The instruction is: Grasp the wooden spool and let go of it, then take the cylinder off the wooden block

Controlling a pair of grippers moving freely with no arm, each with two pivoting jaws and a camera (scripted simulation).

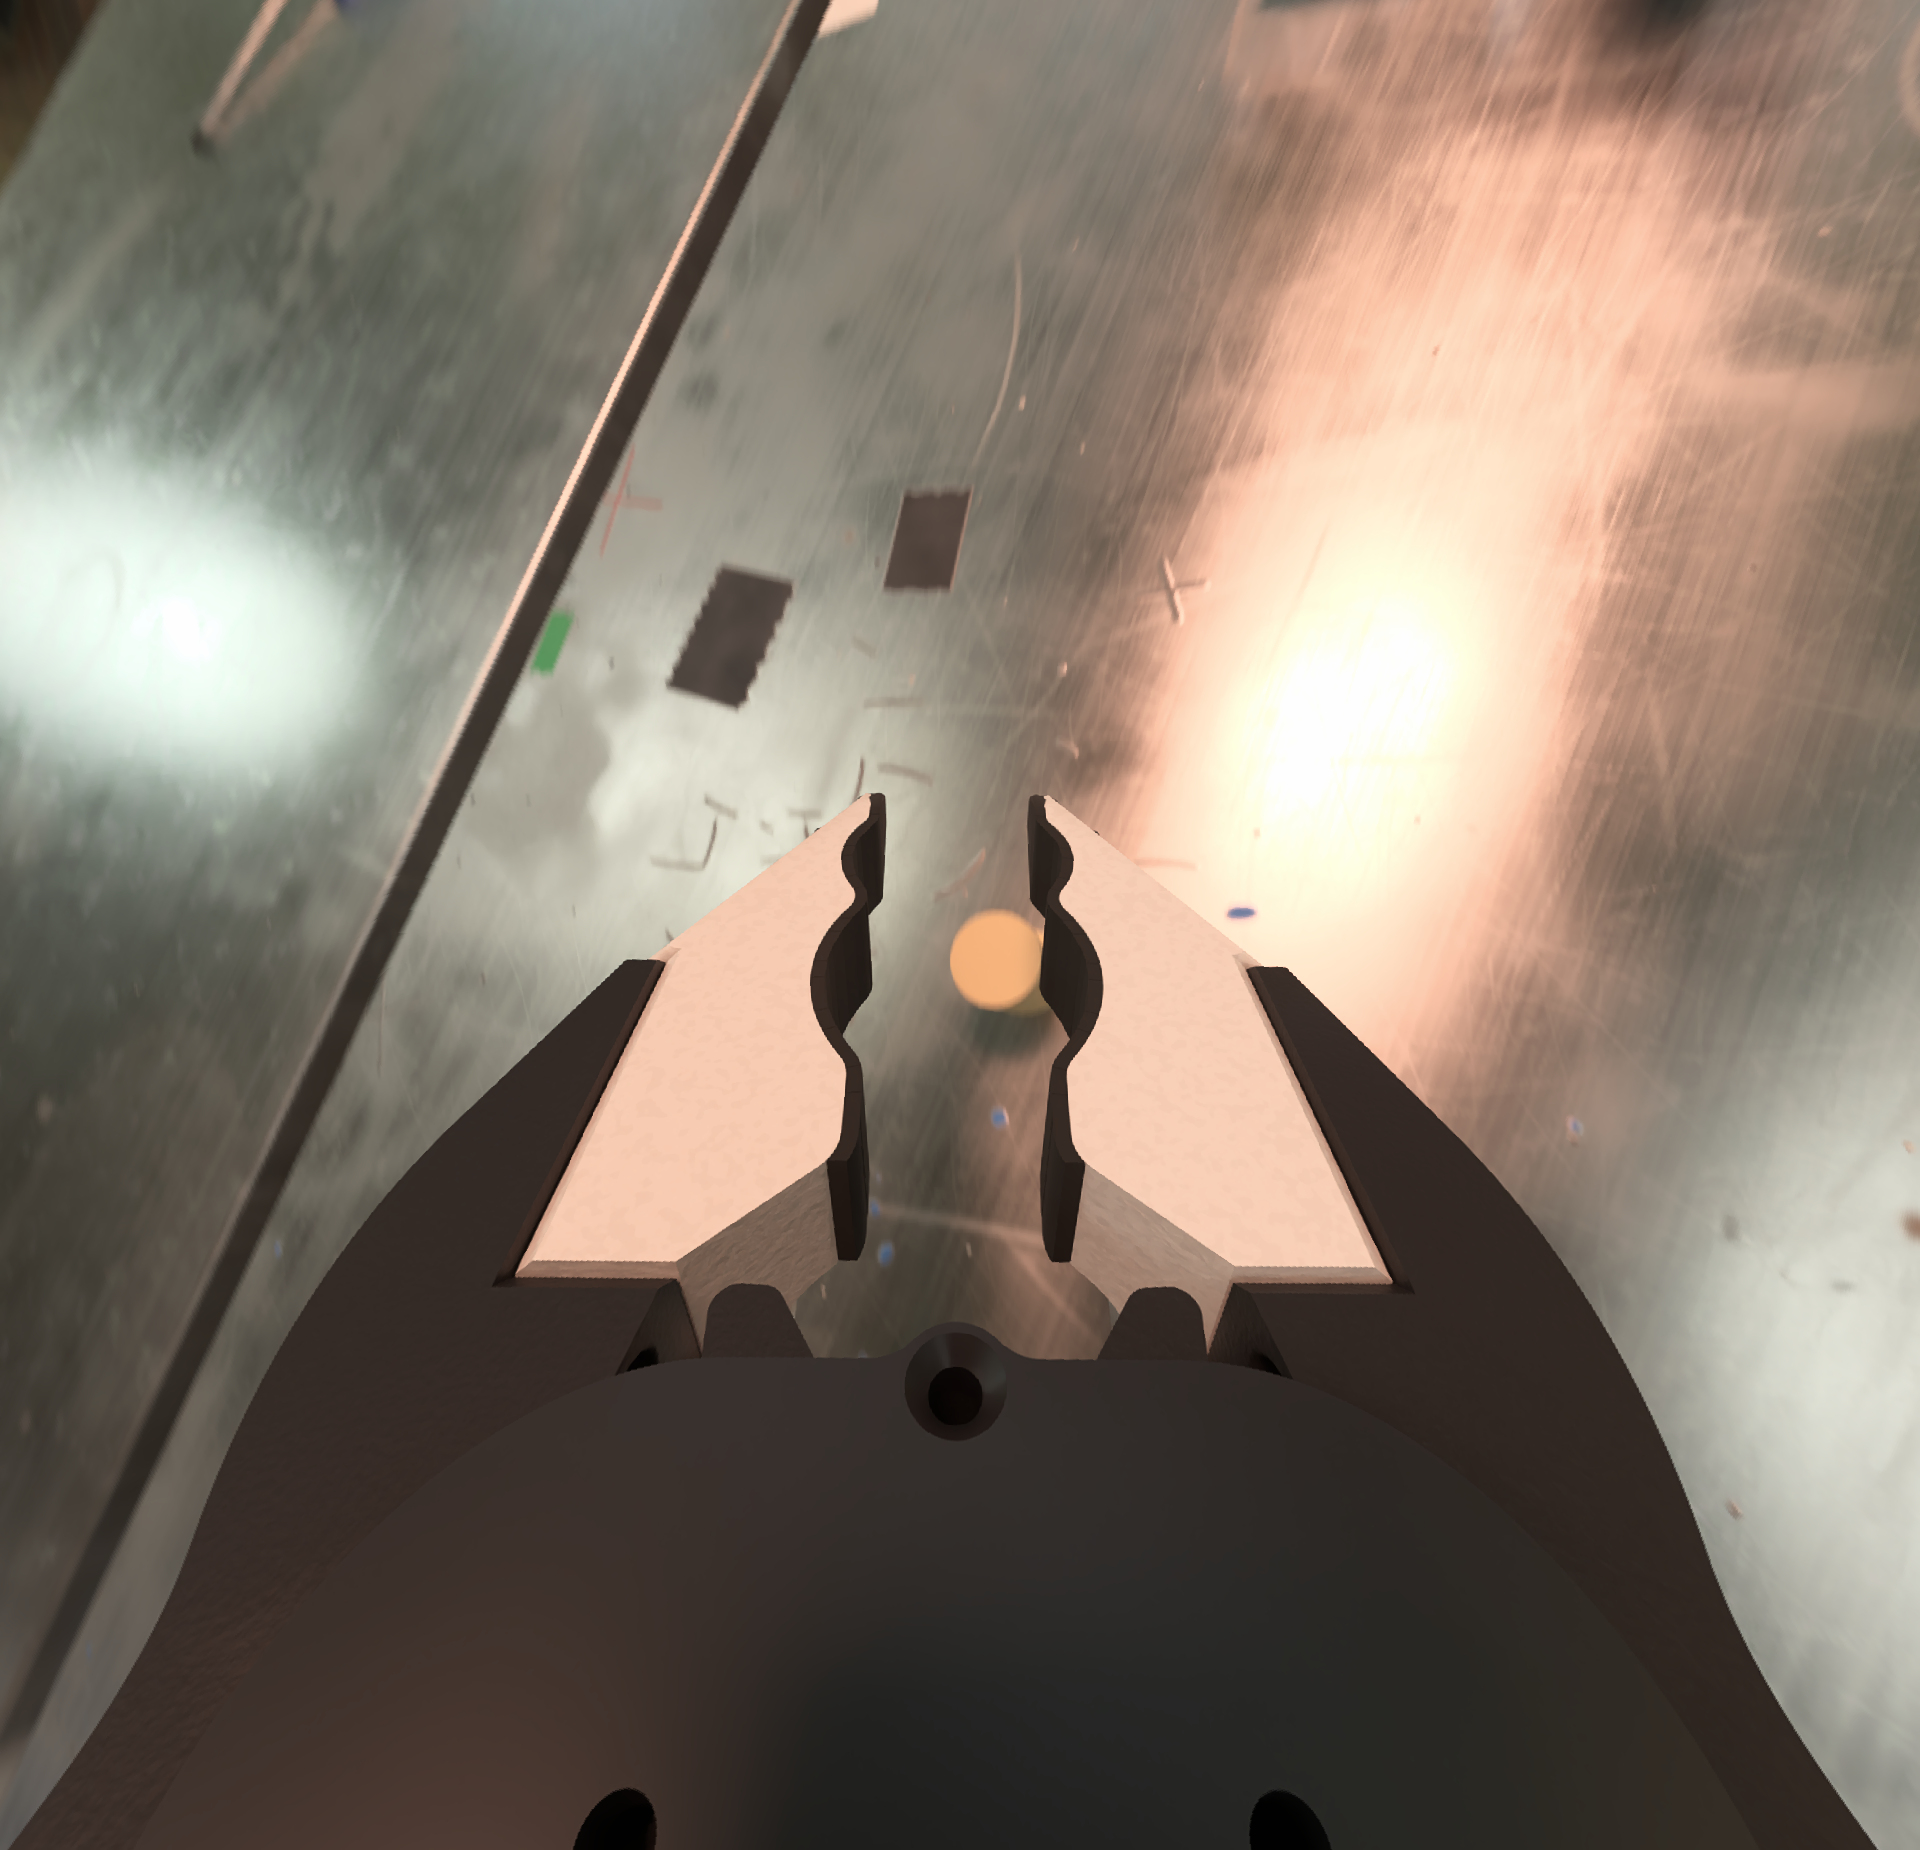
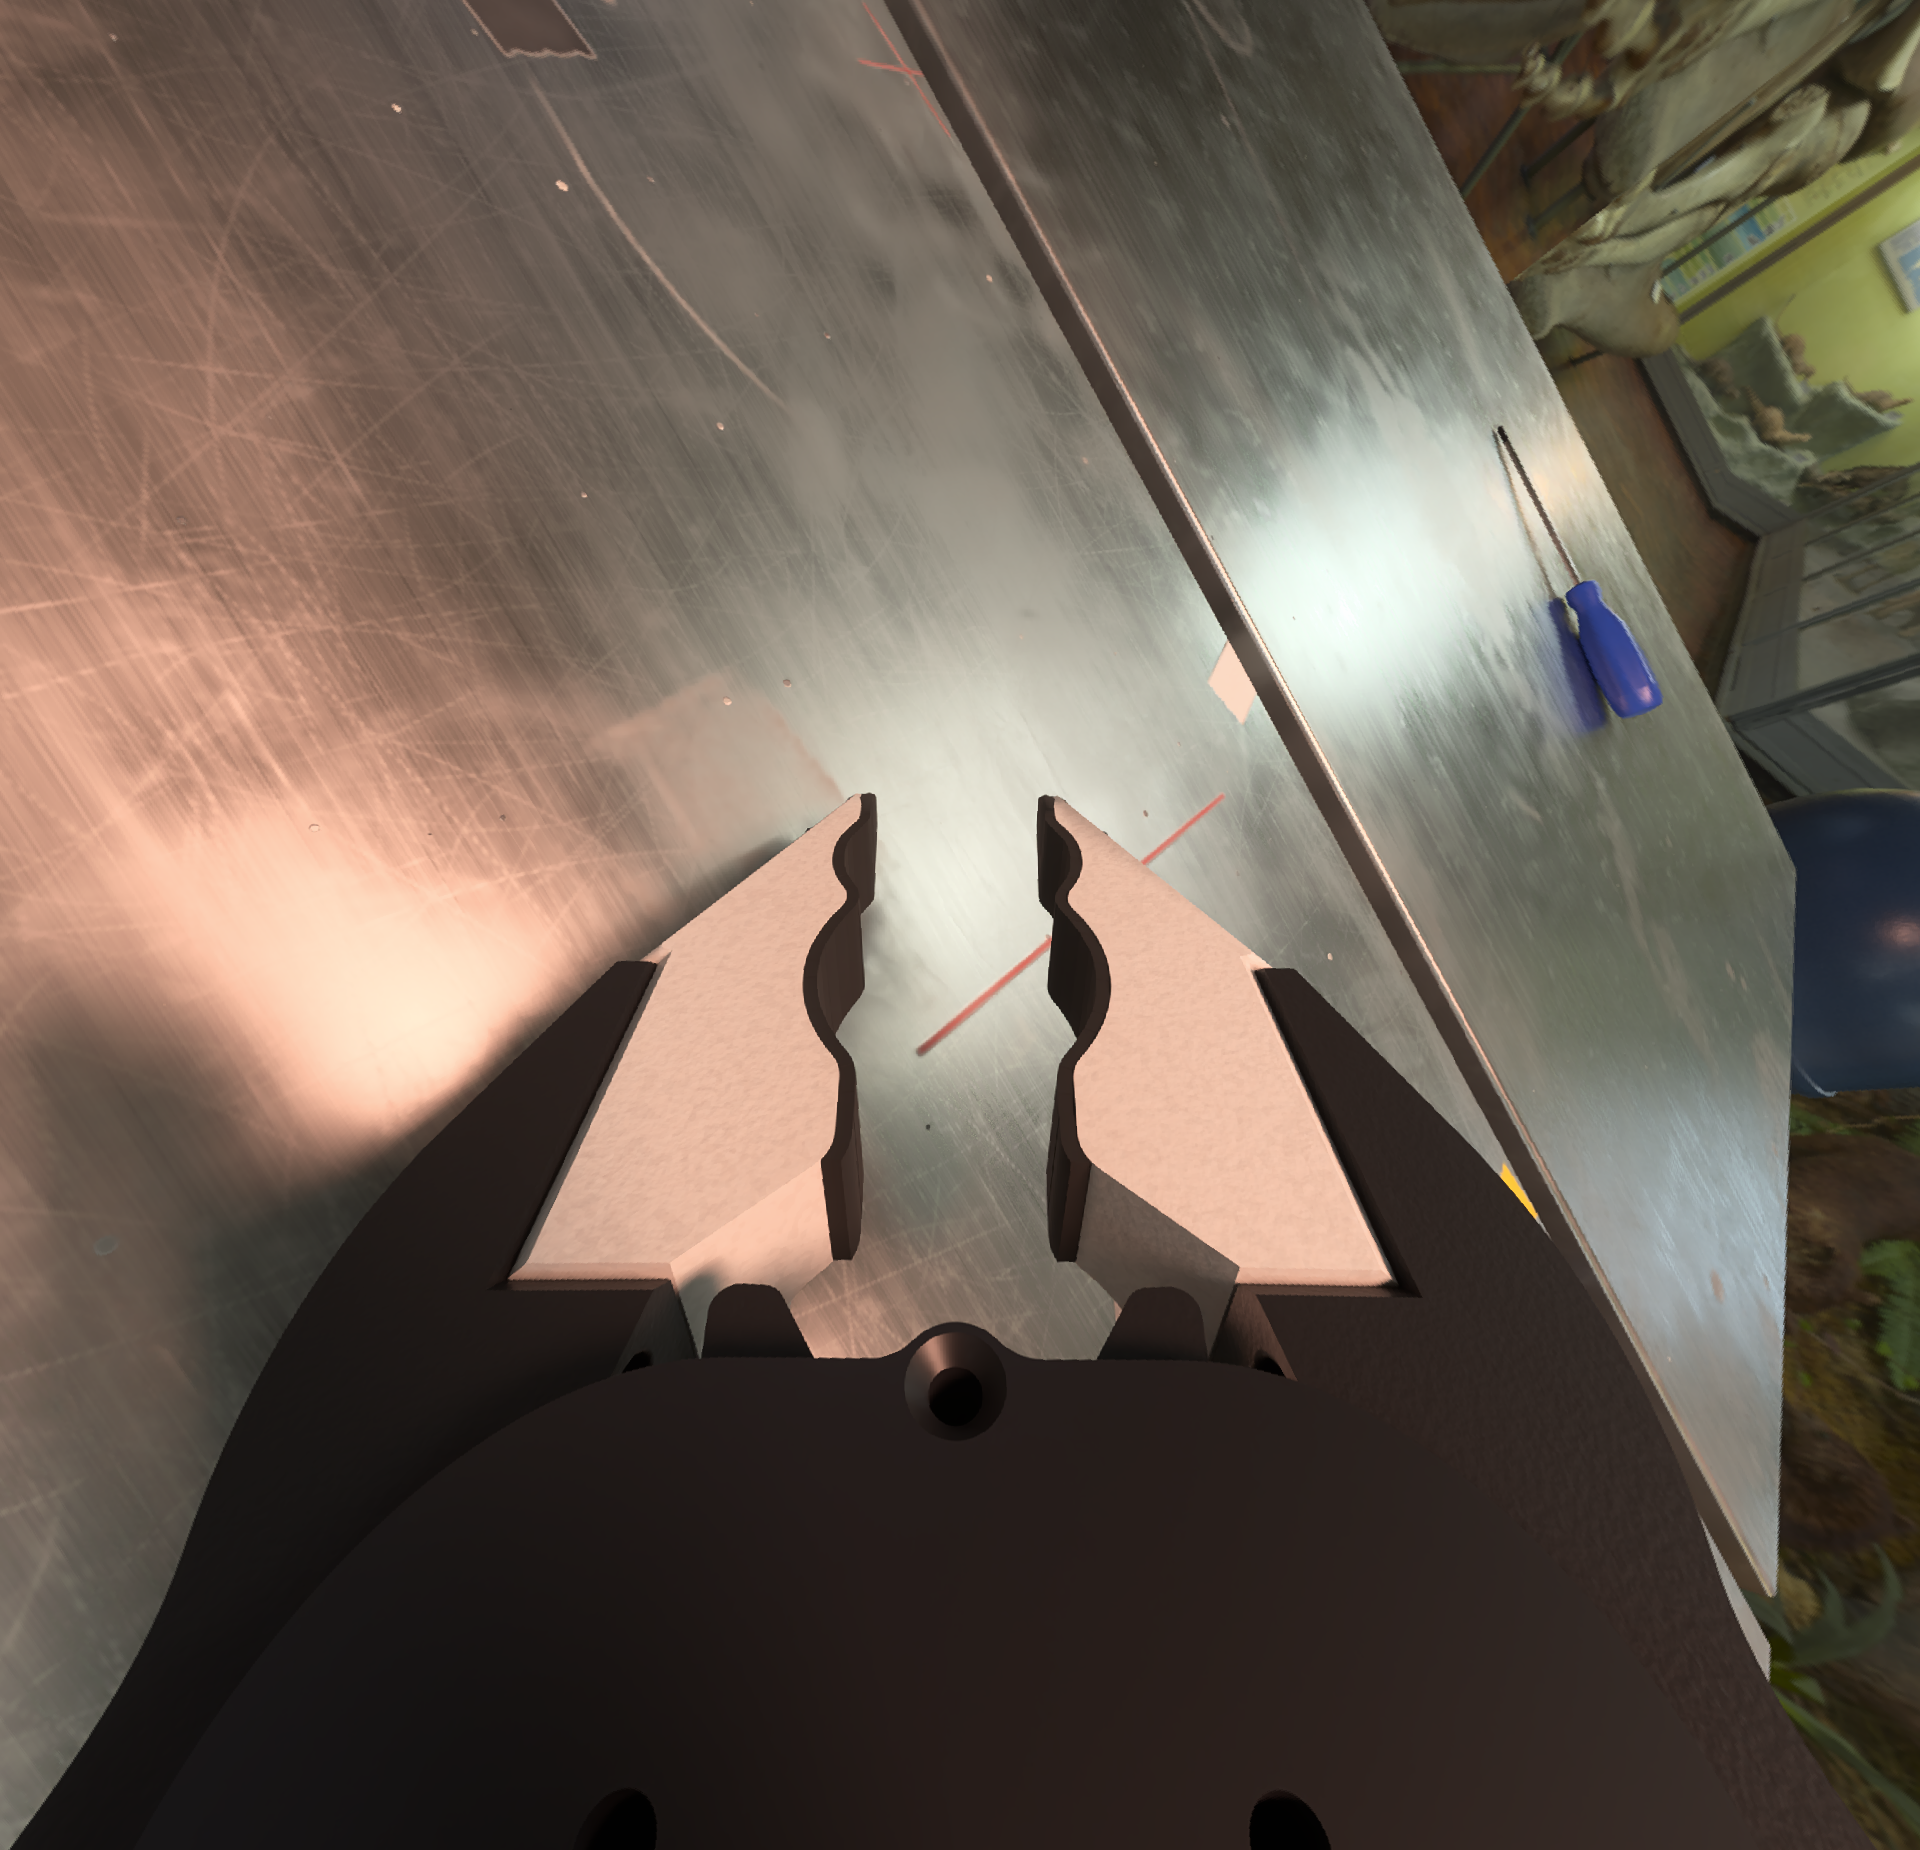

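The left gripper [image 1: 956,808] hangs open above the wooden spool [image 1: 995,959], half hidden behind its right finger on the tabletop [image 1: 1351,450]. The right gripper [image 2: 956,808] gapes empty; no readable writing.

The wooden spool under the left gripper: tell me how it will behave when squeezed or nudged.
The wooden spool looks solid, so probably stiff and light. It shows a round face upward, so it seems to stand on end and should slide on the polished metal table rather than roll. Tipped over, it would likely roll.
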